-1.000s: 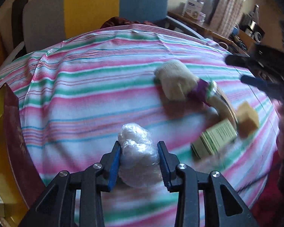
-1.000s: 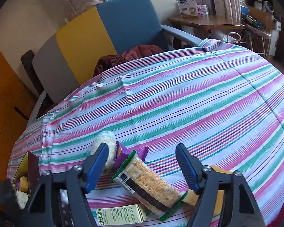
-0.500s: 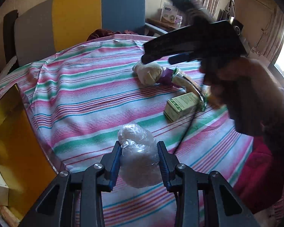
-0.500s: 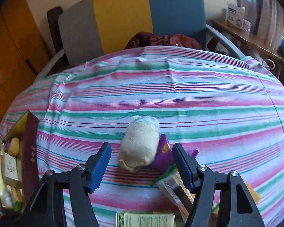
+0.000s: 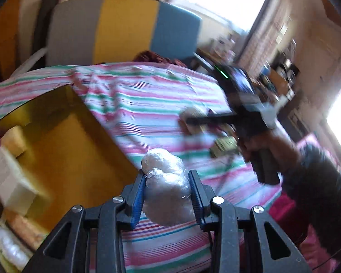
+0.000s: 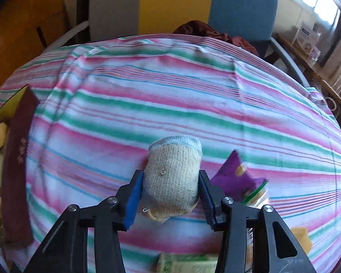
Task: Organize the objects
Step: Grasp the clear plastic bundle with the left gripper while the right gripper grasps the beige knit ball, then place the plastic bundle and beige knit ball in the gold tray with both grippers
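Over the striped tablecloth (image 6: 170,95) both grippers are loaded. From the left wrist camera, the left gripper (image 5: 167,195) has its jaws clamped on a clear plastic-wrapped bundle (image 5: 166,182) — blue pads pressed against both its sides, the bundle held up off the cloth. Just to its left sits the open yellow-lined box (image 5: 79,141), with a pale block (image 5: 9,179) and a yellowish sponge-like piece (image 5: 13,136) already inside, plus other items too blurred to name.

Across the table in that same view, a person's hand (image 5: 268,145) grips the handle of the right gripper (image 6: 170,195), its fingers reaching towards the small cluster of things on the cloth; the picture is smeared there.

The right wrist camera is clearer: its jaws have just been closing, and now both pads press against a rolled beige sock (image 6: 172,177), its pale blue cuff pointing away from the camera. Whether the sock rests on the cloth I cannot tell. Just beside it on the right lies a purple packet (image 6: 231,177), a green-edged wrapper (image 6: 257,193) next to that, a green-printed carton (image 6: 186,264) at the bottom edge — and the box's dark red flap (image 6: 18,159) stands at the far left.
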### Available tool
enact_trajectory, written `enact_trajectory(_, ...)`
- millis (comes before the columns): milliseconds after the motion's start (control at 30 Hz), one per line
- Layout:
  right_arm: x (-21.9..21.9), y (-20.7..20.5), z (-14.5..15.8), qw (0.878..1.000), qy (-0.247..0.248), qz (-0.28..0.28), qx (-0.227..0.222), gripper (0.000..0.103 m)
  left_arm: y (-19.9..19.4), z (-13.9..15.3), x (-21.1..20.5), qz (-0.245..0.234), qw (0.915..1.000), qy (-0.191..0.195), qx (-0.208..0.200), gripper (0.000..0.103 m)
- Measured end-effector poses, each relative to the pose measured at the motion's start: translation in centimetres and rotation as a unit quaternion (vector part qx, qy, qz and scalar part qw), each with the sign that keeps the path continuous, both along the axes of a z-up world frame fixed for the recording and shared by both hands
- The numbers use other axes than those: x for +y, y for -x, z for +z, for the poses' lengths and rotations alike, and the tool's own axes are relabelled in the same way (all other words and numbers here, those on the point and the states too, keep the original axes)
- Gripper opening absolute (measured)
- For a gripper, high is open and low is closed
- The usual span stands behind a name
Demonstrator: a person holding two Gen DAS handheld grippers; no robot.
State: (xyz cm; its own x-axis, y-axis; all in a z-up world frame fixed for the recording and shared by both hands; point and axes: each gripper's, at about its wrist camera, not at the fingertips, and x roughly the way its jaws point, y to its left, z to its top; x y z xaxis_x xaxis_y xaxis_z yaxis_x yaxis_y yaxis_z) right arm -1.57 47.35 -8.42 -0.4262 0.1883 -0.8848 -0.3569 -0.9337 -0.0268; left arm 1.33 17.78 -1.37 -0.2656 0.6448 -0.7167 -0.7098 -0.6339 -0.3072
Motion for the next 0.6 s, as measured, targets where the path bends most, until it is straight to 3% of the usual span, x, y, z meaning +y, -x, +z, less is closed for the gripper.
enact_trajectory(133, -3.1, -1.1, 0.1, 0.999, 0.023, 0.041, 0.008, 0.048, 2.4, 0.3, -4.1, 0.074, 0.9972, -0.007, -0.005, 0.036)
enact_trajectory(333, -6.7, -2.1, 0.0, 0.997, 0.013, 0.079, 0.016, 0.048, 6.4, -0.6, -11.2, 0.193, 0.9796, -0.026, -0.05, 0.036)
enact_trajectory(467, -6.5, -2.2, 0.0, 0.997, 0.013, 0.079, 0.02, 0.048, 8.3, -0.1, -12.5, 0.22, 0.9729, -0.042, -0.057, 0.036)
enact_trajectory(600, -6.3, -2.3, 0.0, 0.996, 0.017, 0.079, 0.025, 0.048, 10.8, -0.1, -11.3, 0.225, 0.9711, -0.048, -0.065, 0.036)
